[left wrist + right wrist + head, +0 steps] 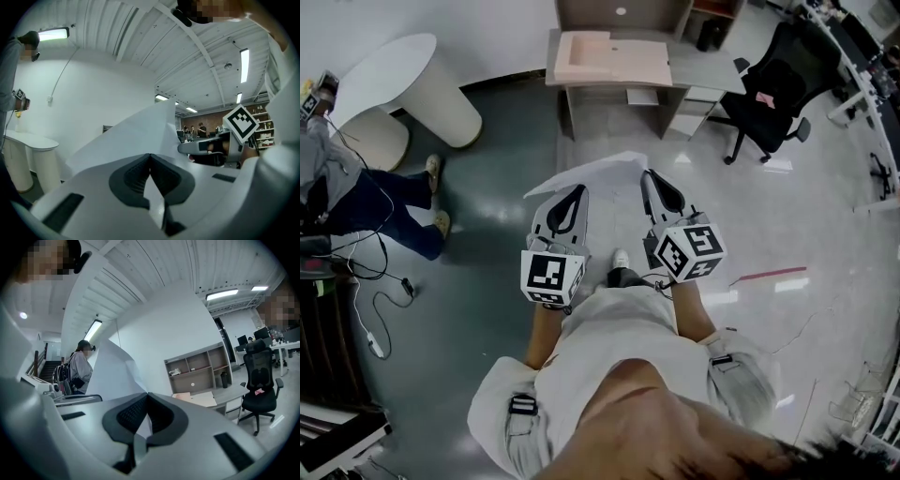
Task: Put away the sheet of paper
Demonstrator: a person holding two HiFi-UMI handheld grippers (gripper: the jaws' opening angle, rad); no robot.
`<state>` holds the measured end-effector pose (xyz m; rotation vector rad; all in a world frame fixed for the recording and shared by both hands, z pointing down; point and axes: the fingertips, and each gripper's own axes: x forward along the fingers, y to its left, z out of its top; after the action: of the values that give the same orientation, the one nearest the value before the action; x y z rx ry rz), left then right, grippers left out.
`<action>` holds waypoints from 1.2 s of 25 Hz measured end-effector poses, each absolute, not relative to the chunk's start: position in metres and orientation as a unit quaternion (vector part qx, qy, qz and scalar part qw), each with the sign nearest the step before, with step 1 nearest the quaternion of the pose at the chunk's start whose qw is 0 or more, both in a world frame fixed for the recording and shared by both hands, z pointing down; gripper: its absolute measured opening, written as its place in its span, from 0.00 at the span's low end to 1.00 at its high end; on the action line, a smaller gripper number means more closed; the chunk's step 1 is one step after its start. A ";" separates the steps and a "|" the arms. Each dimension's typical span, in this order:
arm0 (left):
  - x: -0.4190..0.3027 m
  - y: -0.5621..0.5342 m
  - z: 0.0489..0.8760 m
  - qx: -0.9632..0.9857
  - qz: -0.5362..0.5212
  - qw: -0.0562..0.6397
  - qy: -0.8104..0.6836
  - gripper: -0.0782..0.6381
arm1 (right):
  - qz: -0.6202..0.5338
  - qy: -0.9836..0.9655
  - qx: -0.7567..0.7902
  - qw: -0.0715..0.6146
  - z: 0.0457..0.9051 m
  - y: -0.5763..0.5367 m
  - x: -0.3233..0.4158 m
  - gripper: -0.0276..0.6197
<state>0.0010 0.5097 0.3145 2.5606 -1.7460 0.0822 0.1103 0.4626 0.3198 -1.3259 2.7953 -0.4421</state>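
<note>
A white sheet of paper (598,172) is held up in the air between both grippers, in front of the person. My left gripper (574,197) is shut on its left edge; in the left gripper view the paper (136,133) rises from the closed jaws. My right gripper (652,178) is shut on its right edge, and the paper (115,373) stands up from the jaws in the right gripper view. The sheet bows upward between the two grips.
A grey desk (694,70) with a pinkish board (609,54) on it stands ahead, shelves behind it. A black office chair (773,80) is at the right. A white round table (394,80) and a seated person (356,192) are at the left. Cables (375,309) lie on the floor.
</note>
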 end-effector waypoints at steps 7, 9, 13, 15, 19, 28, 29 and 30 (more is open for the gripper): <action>0.013 0.462 0.313 0.821 0.036 0.019 -0.570 0.13 | -0.149 0.894 -0.421 0.015 0.320 0.410 0.121 0.07; 0.019 0.450 0.313 0.819 0.039 0.019 -0.572 0.13 | -0.154 0.894 -0.421 0.016 0.323 0.397 0.128 0.07; 0.031 0.428 0.313 0.816 0.044 0.019 -0.576 0.13 | -0.165 0.892 -0.420 0.022 0.325 0.373 0.143 0.07; 0.037 0.421 0.313 0.816 0.045 0.017 -0.576 0.13 | -0.169 0.891 -0.421 0.029 0.326 0.364 0.150 0.07; 0.044 0.410 0.318 0.815 0.051 0.026 -0.577 0.13 | -0.186 0.886 -0.423 0.036 0.332 0.351 0.159 0.07; 0.047 0.379 0.331 0.824 0.069 0.038 -0.561 0.13 | -0.202 0.881 -0.427 0.040 0.341 0.328 0.155 0.07; 0.044 0.374 0.333 0.826 0.068 0.039 -0.558 0.13 | -0.202 0.879 -0.429 0.039 0.343 0.323 0.153 0.07; 0.042 0.367 0.335 0.828 0.067 0.040 -0.556 0.13 | -0.202 0.878 -0.433 0.037 0.345 0.319 0.151 0.07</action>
<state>0.0416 0.3672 0.3351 2.5352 -1.7025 0.2057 0.1509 0.3188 0.3447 -1.3278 2.6941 -0.6205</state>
